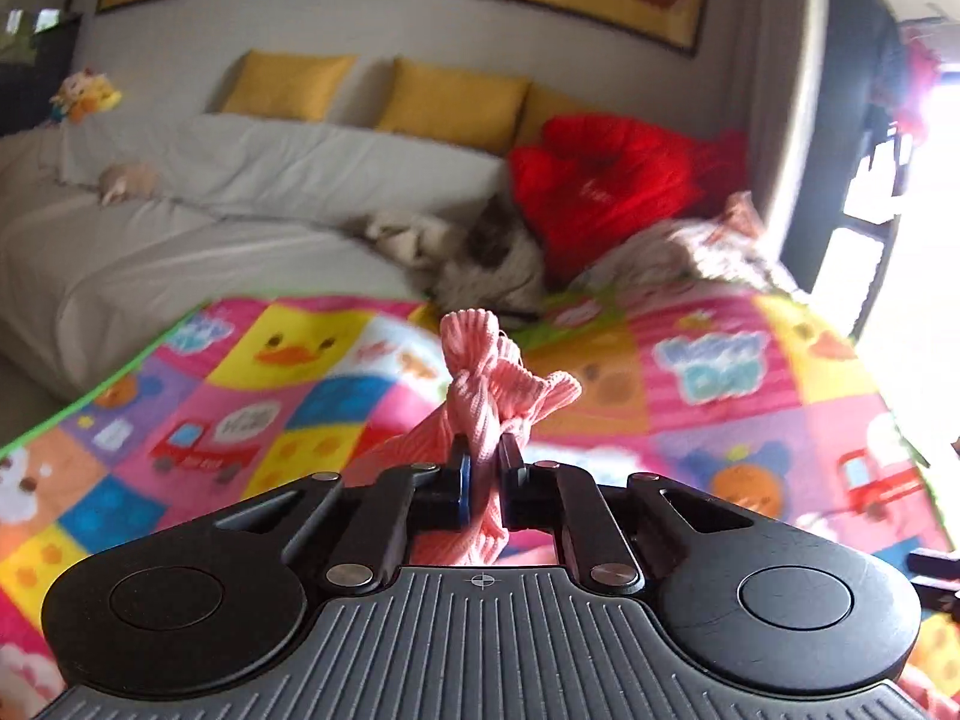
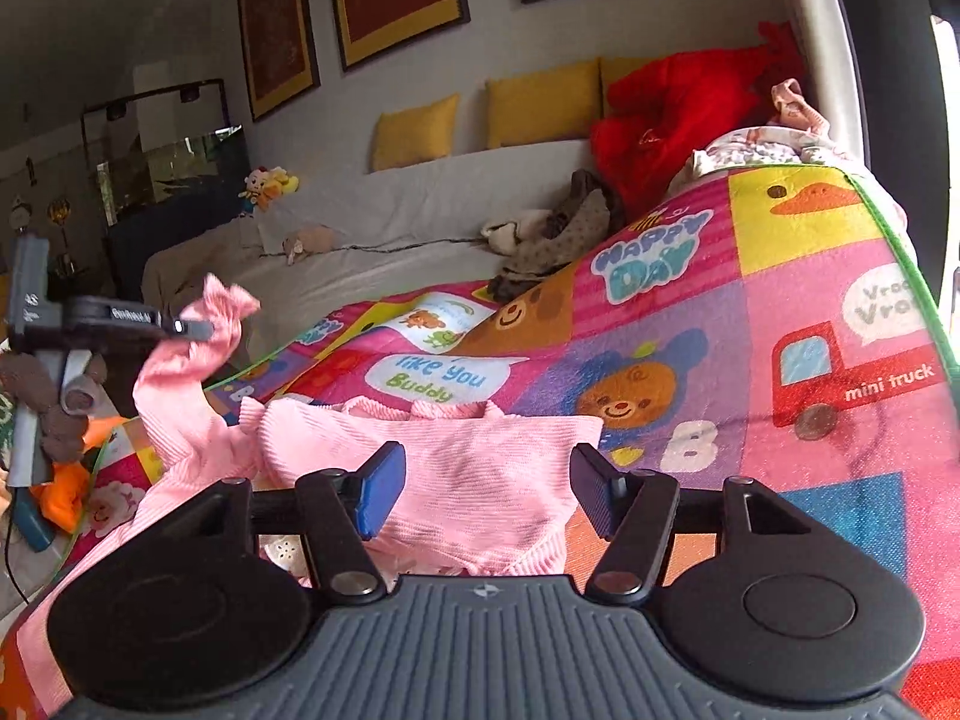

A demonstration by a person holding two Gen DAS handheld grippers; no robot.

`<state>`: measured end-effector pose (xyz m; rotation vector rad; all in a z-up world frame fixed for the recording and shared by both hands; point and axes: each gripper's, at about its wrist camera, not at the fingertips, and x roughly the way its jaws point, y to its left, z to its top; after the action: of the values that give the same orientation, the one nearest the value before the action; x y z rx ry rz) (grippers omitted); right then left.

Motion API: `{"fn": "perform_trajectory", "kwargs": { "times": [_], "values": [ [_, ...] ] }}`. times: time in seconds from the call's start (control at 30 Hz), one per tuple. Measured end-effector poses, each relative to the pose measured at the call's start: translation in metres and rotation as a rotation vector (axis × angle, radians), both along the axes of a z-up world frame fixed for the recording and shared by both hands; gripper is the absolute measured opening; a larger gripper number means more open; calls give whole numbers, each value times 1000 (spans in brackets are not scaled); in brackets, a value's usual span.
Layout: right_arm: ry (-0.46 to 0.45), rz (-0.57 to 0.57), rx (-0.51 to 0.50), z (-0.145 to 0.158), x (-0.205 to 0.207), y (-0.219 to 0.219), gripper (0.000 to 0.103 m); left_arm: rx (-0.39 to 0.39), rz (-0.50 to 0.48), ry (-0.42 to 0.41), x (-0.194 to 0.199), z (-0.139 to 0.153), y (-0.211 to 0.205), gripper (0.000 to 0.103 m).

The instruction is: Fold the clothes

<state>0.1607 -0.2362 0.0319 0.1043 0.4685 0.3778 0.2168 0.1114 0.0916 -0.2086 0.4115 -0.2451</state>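
Left claw [image 1: 485,468] pinches bunched pink top [image 1: 480,384], lifting one corner off the mat [image 1: 312,384]. Right claw [image 2: 483,492] gapes wide, holding nothing, over the rest of the top spread flat on the mat.

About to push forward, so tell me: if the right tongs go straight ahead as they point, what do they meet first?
Most likely the pink ribbed garment lying between the open right tongs; beyond it only the colourful mat, though depth is unclear.

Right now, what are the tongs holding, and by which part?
The left tongs pinch the pink ribbed garment by a bunched-up end, lifted off the play mat. The right tongs are open, holding nothing.
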Motion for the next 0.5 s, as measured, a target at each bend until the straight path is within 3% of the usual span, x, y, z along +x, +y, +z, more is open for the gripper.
{"fn": "perform_trajectory", "kwargs": {
  "times": [0.07, 0.13, 0.17, 0.2, 0.23, 0.33, 0.5],
  "values": [
    [-5, -7, 13, 1, -1, -3, 61, -39, -92, -43, -2, 17, -32, 10],
    [-4, -9, 17, 0, -4, -6, 61, -89, -182, -18, 2, 15, -62, 15],
    [-2, -10, 18, -1, -5, -7, 61, -122, -231, 15, 6, 8, -76, 20],
    [2, -13, 18, -2, -6, -9, 61, -137, -248, 29, 6, 4, -80, 36],
    [7, -21, 18, -2, -7, -11, 61, -147, -257, 37, 5, 1, -82, 49],
    [15, -41, 23, 0, -9, -20, 62, -176, -283, 59, 1, -10, -89, 75],
    [46, -38, 48, 4, 9, -21, 63, -146, -210, 52, -6, -16, -61, 83]
  ]
}}
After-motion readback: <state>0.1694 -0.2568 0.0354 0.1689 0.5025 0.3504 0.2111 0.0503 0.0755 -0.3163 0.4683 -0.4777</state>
